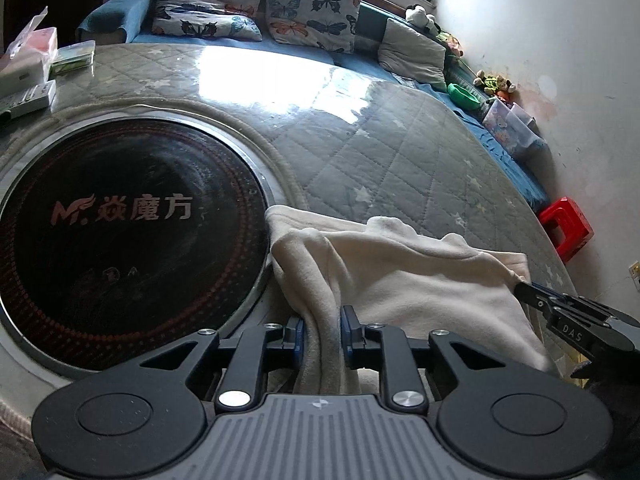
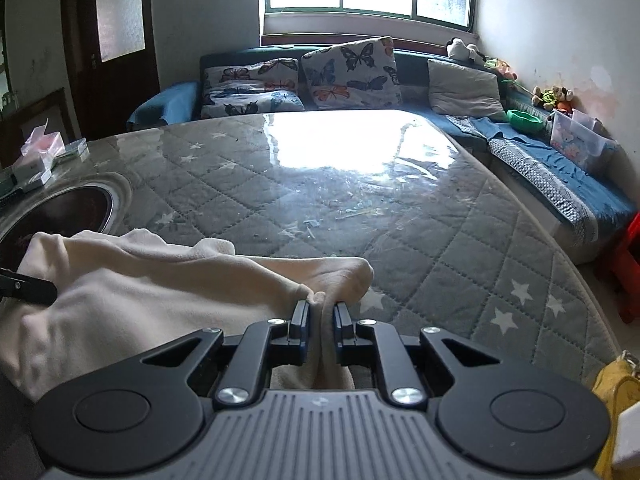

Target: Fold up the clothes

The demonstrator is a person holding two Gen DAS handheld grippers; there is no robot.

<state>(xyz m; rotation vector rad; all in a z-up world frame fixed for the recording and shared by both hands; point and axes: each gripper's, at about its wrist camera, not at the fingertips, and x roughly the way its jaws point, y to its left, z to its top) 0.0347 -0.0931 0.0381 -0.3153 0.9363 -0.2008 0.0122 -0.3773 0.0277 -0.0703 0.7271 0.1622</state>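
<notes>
The left hand-held gripper (image 1: 322, 330) is straddling a bunched ridge of the cream garment (image 1: 400, 276); a sliver of gap is showing beside each blue pad, so it is reading as loosened around the cloth, not squeezing it. The right hand-held gripper (image 2: 321, 326) is pinching a thick fold at the garment's other near corner, jaws close together with fabric pressed between them. The garment is lying on the near part of the table (image 1: 360, 152), one edge lapping onto the round black heater plate (image 1: 120, 216).

To do this step well, I'd judge both corners should be settling flat at the same time, with the near edge pulled taut so no ridge is getting trapped underneath, and the cloth should be kept clear of the plate's metal rim.

The garment is looking soft, fleecy and thick, slumping in rounded rolls. The table is wearing a grey quilted cover with white stars (image 2: 508, 320) under a glossy clear sheet that is throwing back window glare. The plate is dark, smooth and ringed with red dots.
</notes>
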